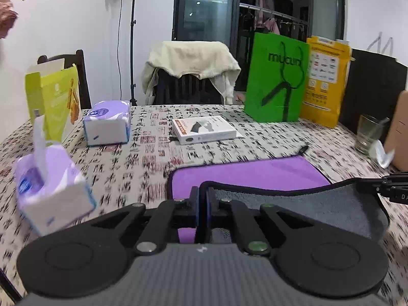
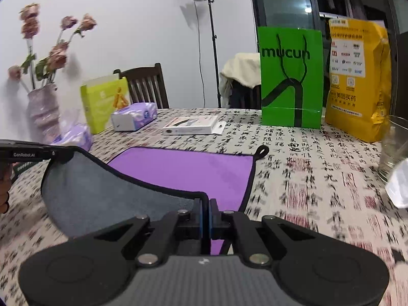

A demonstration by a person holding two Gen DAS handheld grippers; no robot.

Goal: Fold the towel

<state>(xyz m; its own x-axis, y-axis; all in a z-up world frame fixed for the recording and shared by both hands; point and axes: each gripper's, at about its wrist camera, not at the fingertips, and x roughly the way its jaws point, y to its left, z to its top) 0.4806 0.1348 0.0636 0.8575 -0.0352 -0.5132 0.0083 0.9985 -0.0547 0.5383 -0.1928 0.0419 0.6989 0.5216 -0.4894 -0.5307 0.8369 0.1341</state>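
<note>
Both tongs are gripping the towel's [image 2: 183, 170] near edge: the left tongs [image 1: 203, 204] are clamped on one corner at the lower middle of their view, the right tongs [image 2: 205, 216] are clamped on the other corner at the lower middle of theirs. Between them the lifted edge is sagging, showing the grey underside, while the purple face is lying flat on the desk [image 2: 306, 168] across the middle of each frame. The far edge, with its small black loop [image 2: 262, 151], is resting on the desk.

This is looking like the first fold, just begun. To do it well, both corners should be travelling together toward the far edge at the same height, with the edge kept taut enough that the grey sag is not dragging or creasing. Each corner is best laid squarely over its far counterpart before the tongs let go.

A cloth printed with black and red calligraphy is covering the desk. A white box [image 1: 204, 130] is lying beyond the towel, with tissue packs [image 1: 107, 123] at the left and a glass [image 1: 369, 134] at the right, near the towel's side. Green [image 2: 290, 76] and yellow [image 2: 357, 81] bags are standing at the back. Behind are chairs, a lamp stand [image 2: 211, 46] and a vase of dried flowers [image 2: 43, 112] against a white wall.
</note>
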